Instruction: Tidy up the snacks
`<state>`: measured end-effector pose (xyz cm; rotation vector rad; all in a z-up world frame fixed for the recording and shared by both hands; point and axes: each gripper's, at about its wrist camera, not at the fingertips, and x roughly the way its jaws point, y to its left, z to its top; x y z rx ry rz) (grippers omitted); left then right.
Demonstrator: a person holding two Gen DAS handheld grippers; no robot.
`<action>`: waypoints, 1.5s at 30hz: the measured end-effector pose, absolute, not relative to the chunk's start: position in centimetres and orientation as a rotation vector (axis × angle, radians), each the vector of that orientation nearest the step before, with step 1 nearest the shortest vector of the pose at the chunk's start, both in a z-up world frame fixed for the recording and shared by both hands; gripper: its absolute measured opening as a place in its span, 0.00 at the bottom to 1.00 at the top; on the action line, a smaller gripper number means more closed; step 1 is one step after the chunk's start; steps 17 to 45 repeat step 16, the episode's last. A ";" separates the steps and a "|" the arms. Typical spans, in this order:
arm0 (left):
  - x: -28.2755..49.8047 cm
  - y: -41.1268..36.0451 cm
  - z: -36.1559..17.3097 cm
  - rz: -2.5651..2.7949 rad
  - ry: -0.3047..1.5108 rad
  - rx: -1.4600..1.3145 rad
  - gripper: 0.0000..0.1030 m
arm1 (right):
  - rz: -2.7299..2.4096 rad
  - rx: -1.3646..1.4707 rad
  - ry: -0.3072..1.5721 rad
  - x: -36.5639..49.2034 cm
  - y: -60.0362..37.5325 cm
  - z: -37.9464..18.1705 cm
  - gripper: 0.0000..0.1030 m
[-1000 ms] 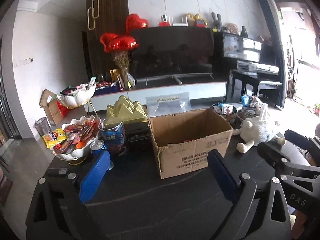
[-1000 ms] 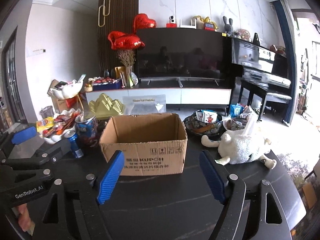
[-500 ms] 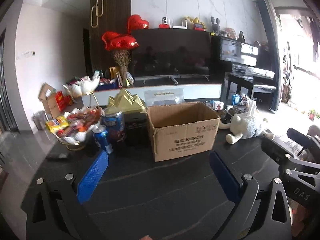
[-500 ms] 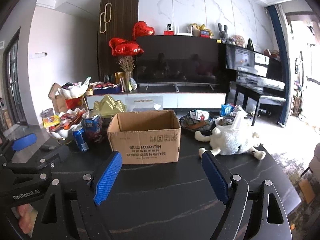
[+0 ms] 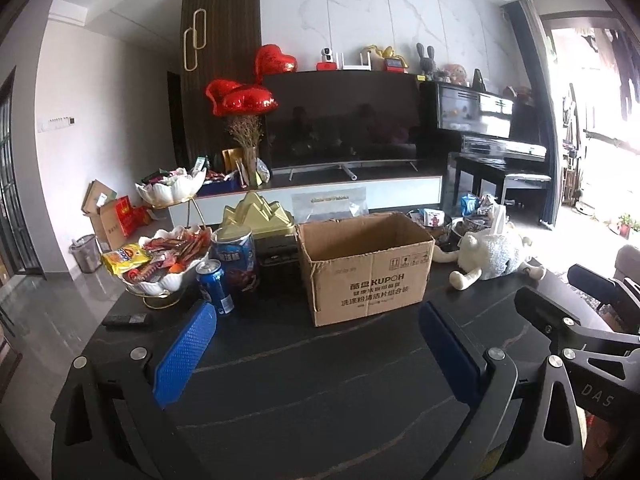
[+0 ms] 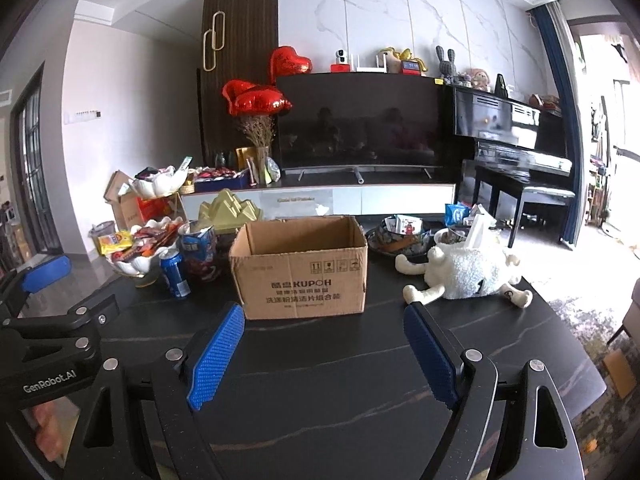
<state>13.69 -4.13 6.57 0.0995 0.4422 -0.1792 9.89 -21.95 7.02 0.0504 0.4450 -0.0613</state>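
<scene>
An open cardboard box point(image 5: 366, 268) stands on the black table point(image 5: 320, 392); it also shows in the right wrist view point(image 6: 302, 268). Left of it a white shell bowl point(image 5: 160, 280) holds several snack packets, with a blue soda can point(image 5: 214, 286) and a blue snack canister point(image 5: 236, 260) beside it. My left gripper point(image 5: 316, 320) is open and empty, above the table in front of the box. My right gripper point(image 6: 324, 320) is open and empty, also short of the box. The same can point(image 6: 174, 274) and bowl point(image 6: 136, 264) appear at its left.
A white plush sheep point(image 6: 468, 274) lies right of the box. Dark bowls of snacks point(image 6: 396, 236) sit behind it. A gold ornament point(image 5: 256, 216) and a remote point(image 5: 126, 319) are on the table's left. A TV point(image 6: 360, 128) and piano point(image 6: 516, 148) stand behind.
Both grippers have drawn back and risen from the box, which now looks smaller and farther. Both stay open and empty.
</scene>
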 end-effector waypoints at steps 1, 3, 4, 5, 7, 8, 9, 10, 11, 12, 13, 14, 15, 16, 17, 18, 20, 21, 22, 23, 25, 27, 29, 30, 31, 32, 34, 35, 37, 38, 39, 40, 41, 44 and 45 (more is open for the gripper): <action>13.6 -4.2 6.5 -0.184 0.444 0.097 1.00 | -0.059 0.053 0.443 9.8 -21.9 7.1 0.80; 13.6 -4.2 6.5 -0.187 0.446 0.096 1.00 | -0.060 0.052 0.438 9.6 -21.8 7.1 0.80; 13.5 -4.2 6.5 -0.186 0.443 0.097 1.00 | -0.060 0.048 0.436 9.5 -21.8 7.2 0.80; 13.6 -4.2 6.5 -0.185 0.443 0.097 1.00 | -0.062 0.046 0.434 9.5 -21.8 7.2 0.80; 13.5 -4.1 6.5 -0.175 0.438 0.096 1.00 | -0.062 0.046 0.433 9.4 -21.8 7.2 0.80; 13.5 -4.1 6.5 -0.171 0.436 0.097 1.00 | -0.062 0.047 0.433 9.4 -21.8 7.2 0.80; 13.4 -4.1 6.6 -0.166 0.433 0.097 1.00 | -0.063 0.047 0.434 9.4 -21.8 7.2 0.80; 13.4 -4.0 6.6 -0.162 0.430 0.097 1.00 | -0.063 0.047 0.436 9.4 -21.7 7.1 0.80; 13.3 -4.0 6.6 -0.159 0.428 0.097 1.00 | -0.061 0.047 0.437 9.4 -21.8 7.2 0.80; 13.4 -4.0 6.6 -0.158 0.429 0.098 1.00 | -0.060 0.048 0.440 9.4 -21.8 7.1 0.80; 13.3 -3.9 6.6 -0.159 0.430 0.097 1.00 | -0.060 0.048 0.441 9.4 -21.8 7.1 0.80; 13.3 -3.9 6.6 -0.159 0.430 0.097 1.00 | -0.059 0.049 0.440 9.4 -21.8 7.1 0.80; 13.4 -3.9 6.5 -0.160 0.433 0.096 1.00 | -0.057 0.049 0.440 9.4 -21.8 7.1 0.80; 13.4 -3.9 6.5 -0.160 0.434 0.095 1.00 | -0.057 0.049 0.441 9.5 -21.7 7.0 0.80; 13.4 -3.9 6.5 -0.160 0.434 0.095 1.00 | -0.057 0.049 0.441 9.5 -21.7 7.0 0.80; 13.4 -3.9 6.5 -0.160 0.434 0.095 1.00 | -0.057 0.049 0.441 9.5 -21.7 7.0 0.80; 13.4 -3.9 6.5 -0.160 0.434 0.095 1.00 | -0.057 0.049 0.441 9.5 -21.7 7.0 0.80; 13.4 -3.9 6.5 -0.160 0.434 0.095 1.00 | -0.057 0.049 0.441 9.5 -21.7 7.0 0.80; 13.4 -3.9 6.5 -0.160 0.434 0.095 1.00 | -0.057 0.049 0.441 9.5 -21.7 7.0 0.80; 13.4 -3.9 6.5 -0.160 0.434 0.095 1.00 | -0.057 0.049 0.441 9.5 -21.7 7.0 0.80; 13.4 -3.9 6.5 -0.160 0.434 0.095 1.00 | -0.057 0.049 0.441 9.5 -21.7 7.0 0.80; 13.4 -3.9 6.5 -0.160 0.434 0.095 1.00 | -0.057 0.049 0.441 9.5 -21.7 7.0 0.80; 13.4 -3.9 6.5 -0.160 0.434 0.095 1.00 | -0.057 0.049 0.441 9.5 -21.7 7.0 0.80; 13.4 -3.9 6.5 -0.160 0.434 0.095 1.00 | -0.057 0.049 0.441 9.5 -21.7 7.0 0.80; 13.4 -3.9 6.5 -0.160 0.434 0.095 1.00 | -0.057 0.049 0.441 9.5 -21.7 7.0 0.80; 13.4 -3.9 6.5 -0.160 0.434 0.095 1.00 | -0.057 0.049 0.441 9.5 -21.7 7.0 0.80; 13.4 -3.9 6.5 -0.160 0.434 0.095 1.00 | -0.057 0.049 0.441 9.5 -21.7 7.0 0.80; 13.4 -3.9 6.5 -0.160 0.434 0.095 1.00 | -0.057 0.049 0.441 9.5 -21.7 7.0 0.80; 13.4 -3.9 6.5 -0.160 0.434 0.095 1.00 | -0.057 0.049 0.441 9.5 -21.7 7.0 0.80; 13.4 -3.9 6.5 -0.160 0.434 0.095 1.00 | -0.057 0.049 0.441 9.5 -21.7 7.0 0.80; 13.4 -3.9 6.5 -0.160 0.434 0.095 1.00 | -0.057 0.049 0.441 9.5 -21.7 7.0 0.80; 13.4 -3.9 6.5 -0.160 0.434 0.095 1.00 | -0.057 0.049 0.441 9.5 -21.7 7.0 0.80; 13.4 -3.9 6.5 -0.160 0.434 0.095 1.00 | -0.057 0.049 0.441 9.5 -21.7 7.0 0.80; 13.4 -3.9 6.5 -0.160 0.434 0.095 1.00 | -0.057 0.049 0.441 9.5 -21.7 7.0 0.80; 13.4 -3.9 6.5 -0.160 0.434 0.095 1.00 | -0.057 0.049 0.441 9.5 -21.7 7.0 0.80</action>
